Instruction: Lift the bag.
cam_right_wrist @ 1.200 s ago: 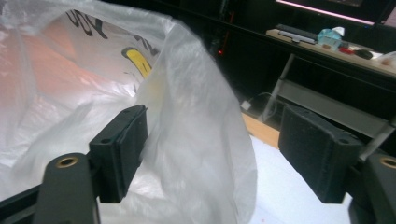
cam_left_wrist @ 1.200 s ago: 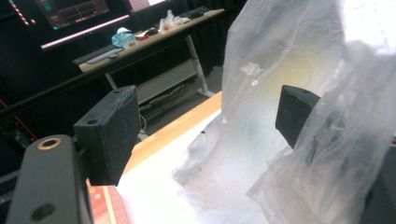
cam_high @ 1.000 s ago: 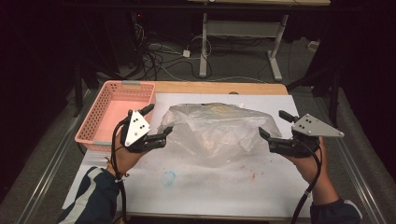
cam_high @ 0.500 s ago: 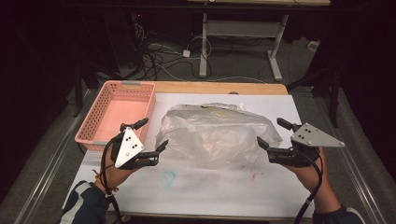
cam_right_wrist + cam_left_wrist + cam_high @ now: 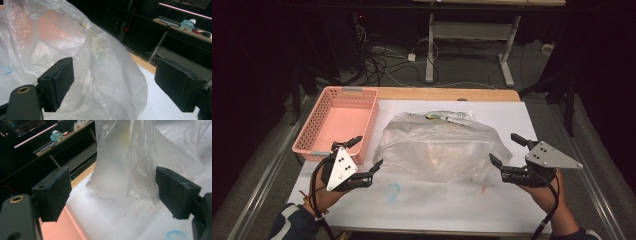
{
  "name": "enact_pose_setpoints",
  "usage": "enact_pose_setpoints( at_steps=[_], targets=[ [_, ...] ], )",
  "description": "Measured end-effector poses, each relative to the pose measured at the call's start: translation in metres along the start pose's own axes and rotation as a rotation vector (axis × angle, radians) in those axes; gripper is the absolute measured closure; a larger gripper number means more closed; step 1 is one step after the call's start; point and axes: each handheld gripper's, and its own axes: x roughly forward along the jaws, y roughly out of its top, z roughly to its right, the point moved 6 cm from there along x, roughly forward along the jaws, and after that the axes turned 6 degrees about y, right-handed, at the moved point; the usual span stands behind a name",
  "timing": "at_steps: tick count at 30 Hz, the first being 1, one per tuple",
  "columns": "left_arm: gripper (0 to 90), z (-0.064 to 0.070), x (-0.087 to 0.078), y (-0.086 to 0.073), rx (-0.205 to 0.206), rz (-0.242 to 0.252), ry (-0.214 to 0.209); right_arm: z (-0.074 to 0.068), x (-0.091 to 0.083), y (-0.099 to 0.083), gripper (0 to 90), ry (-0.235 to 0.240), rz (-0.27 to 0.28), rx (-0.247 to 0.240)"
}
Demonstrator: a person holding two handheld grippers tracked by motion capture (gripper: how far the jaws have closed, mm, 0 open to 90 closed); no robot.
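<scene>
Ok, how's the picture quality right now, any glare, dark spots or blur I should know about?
High view: the white table cover is evenly lit, the room beyond nearly black, and the plastic bag shows soft sheen. Left gripper view: the bag is washed out at top. Right gripper view: the bag reads clearly, background dark with small bright screens.

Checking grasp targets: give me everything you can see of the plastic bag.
The plastic bag is clear, thin, crinkled film, puffed into a wide low mound on the white table cover, right of the pink basket. Pale contents show through but can't be identified; a small yellow-green spot sits near its far top edge. Its corners trail loosely on the cover. The left gripper and right gripper flank it, jaws open; neither grips it.
</scene>
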Motion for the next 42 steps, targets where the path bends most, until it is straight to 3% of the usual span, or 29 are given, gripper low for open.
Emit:
enact_pose_setpoints(
  at_steps=[13, 21, 25, 32, 42],
  targets=[
    [16.0, 0.003, -0.009, -0.020, 0.028, -0.047, 0.003, -0.013, -0.014, -0.007, 16.3, 0.023, -0.005, 0.036],
    [16.1, 0.005, -0.011, -0.042, 0.013, -0.102, 0.007, -0.017, -0.020, -0.022, 16.3, 0.025, -0.034, 0.053],
    [16.1, 0.005, -0.012, -0.053, 0.010, -0.119, 0.012, -0.019, -0.020, -0.033, 16.3, 0.025, -0.045, 0.065],
    [16.1, 0.007, -0.014, -0.068, 0.001, -0.141, 0.014, -0.022, -0.013, -0.060, 15.8, 0.021, -0.093, 0.025],
    [16.0, 0.009, -0.014, -0.089, 0.000, -0.192, 0.008, -0.018, -0.008, -0.087, 16.1, 0.015, -0.133, 0.043]
  ],
)
